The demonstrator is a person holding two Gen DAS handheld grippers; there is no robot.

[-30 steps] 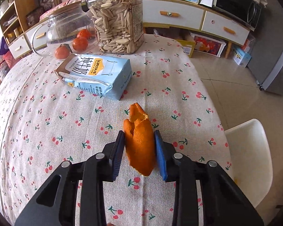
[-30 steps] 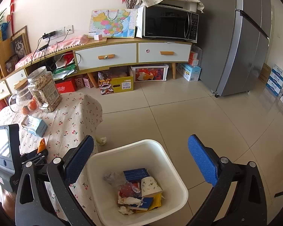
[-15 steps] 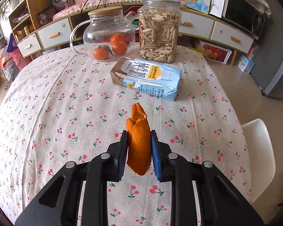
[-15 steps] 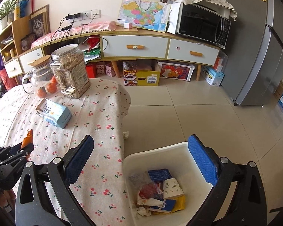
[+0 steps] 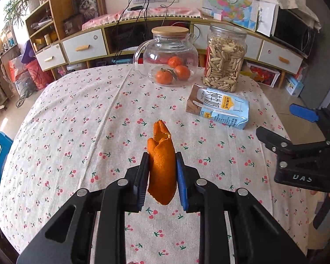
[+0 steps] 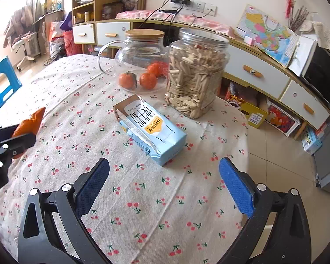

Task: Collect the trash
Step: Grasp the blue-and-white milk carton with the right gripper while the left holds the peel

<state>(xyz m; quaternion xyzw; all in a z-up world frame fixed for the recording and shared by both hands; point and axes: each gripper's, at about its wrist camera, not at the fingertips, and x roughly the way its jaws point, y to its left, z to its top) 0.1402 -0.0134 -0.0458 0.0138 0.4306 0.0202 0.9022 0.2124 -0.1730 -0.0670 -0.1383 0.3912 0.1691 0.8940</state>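
1. The tabletop [image 5: 55, 132] under its cherry-print cloth fills most of both my views.
2. Near its far edge stand a seed jar [image 6: 195, 74] and, just beside it, a glass teapot [image 6: 140, 61] holding tangerines [image 6: 147, 80].
3. A blue milk carton [image 6: 151, 132] lies on its side in front of the jar, toward the right edge.
4. My right gripper [image 6: 165, 187] hangs over the near right part of the tabletop, fingers [image 6: 235, 187] spread wide with nothing between them, the carton just beyond.
5. My left gripper [image 5: 162, 176] has its fingers [image 5: 143, 176] clamped on an orange peel [image 5: 161, 162], held upright above the middle of the tabletop.
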